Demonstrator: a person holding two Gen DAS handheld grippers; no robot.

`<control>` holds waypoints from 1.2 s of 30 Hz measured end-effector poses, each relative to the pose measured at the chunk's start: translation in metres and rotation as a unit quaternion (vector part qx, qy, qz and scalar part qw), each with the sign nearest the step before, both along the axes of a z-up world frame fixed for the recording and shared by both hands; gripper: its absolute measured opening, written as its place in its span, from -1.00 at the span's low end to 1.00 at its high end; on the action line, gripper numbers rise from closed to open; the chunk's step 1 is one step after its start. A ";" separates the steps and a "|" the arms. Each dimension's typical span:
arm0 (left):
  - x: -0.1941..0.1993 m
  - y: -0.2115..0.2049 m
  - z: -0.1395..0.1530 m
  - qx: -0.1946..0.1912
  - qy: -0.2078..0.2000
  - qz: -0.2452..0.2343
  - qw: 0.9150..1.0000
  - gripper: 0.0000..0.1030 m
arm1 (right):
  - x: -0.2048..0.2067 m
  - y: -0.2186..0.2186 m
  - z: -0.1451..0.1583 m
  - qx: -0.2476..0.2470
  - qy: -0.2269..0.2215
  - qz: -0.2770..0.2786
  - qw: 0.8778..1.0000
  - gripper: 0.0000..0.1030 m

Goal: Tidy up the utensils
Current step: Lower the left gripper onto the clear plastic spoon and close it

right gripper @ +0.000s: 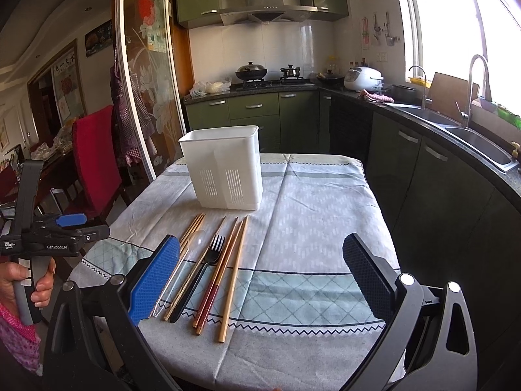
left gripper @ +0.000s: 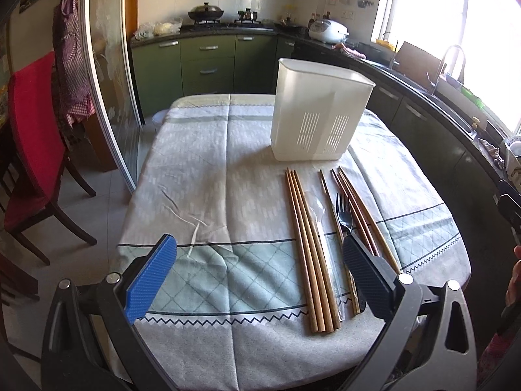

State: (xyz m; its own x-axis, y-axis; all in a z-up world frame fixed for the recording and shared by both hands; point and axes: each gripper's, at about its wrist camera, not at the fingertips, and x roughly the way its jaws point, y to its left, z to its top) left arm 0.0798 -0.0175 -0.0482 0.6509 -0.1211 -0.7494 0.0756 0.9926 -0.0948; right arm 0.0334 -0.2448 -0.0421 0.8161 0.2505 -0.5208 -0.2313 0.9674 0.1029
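A white slotted utensil holder (left gripper: pixel 320 115) (right gripper: pixel 224 169) stands upright on the clothed table. In front of it lie several wooden chopsticks (left gripper: pixel 309 254) (right gripper: pixel 232 277), a black fork (left gripper: pixel 344 213) (right gripper: pixel 208 260) and a clear plastic spoon (left gripper: pixel 317 215) (right gripper: pixel 195 244), side by side. My left gripper (left gripper: pixel 259 260) is open and empty above the table's near edge, with its right finger over the fork handle; it also shows in the right wrist view (right gripper: pixel 71 224). My right gripper (right gripper: pixel 260 260) is open and empty, with its left finger over the leftmost utensils.
The table cloth (left gripper: pixel 211 169) (right gripper: pixel 309 202) is grey-green with a wrinkle at the left. A red-backed chair (left gripper: pixel 32 137) stands left of the table. Green kitchen cabinets (right gripper: pixel 254 110), a stove and a sink counter (right gripper: pixel 456 127) line the back and right.
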 end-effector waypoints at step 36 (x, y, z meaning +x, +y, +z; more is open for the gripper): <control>0.117 -0.098 -0.071 0.045 0.228 -0.048 0.971 -0.63 | 0.074 -0.017 -0.032 0.005 0.090 0.014 0.996 0.36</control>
State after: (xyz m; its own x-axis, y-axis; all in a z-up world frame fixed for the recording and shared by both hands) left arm 0.1969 -0.1154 -0.1194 0.2380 -0.0848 -0.9676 0.1385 0.9890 -0.0526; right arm 0.1070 -0.2623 -0.0743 0.7029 0.2787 -0.6545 -0.2357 0.9593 0.1554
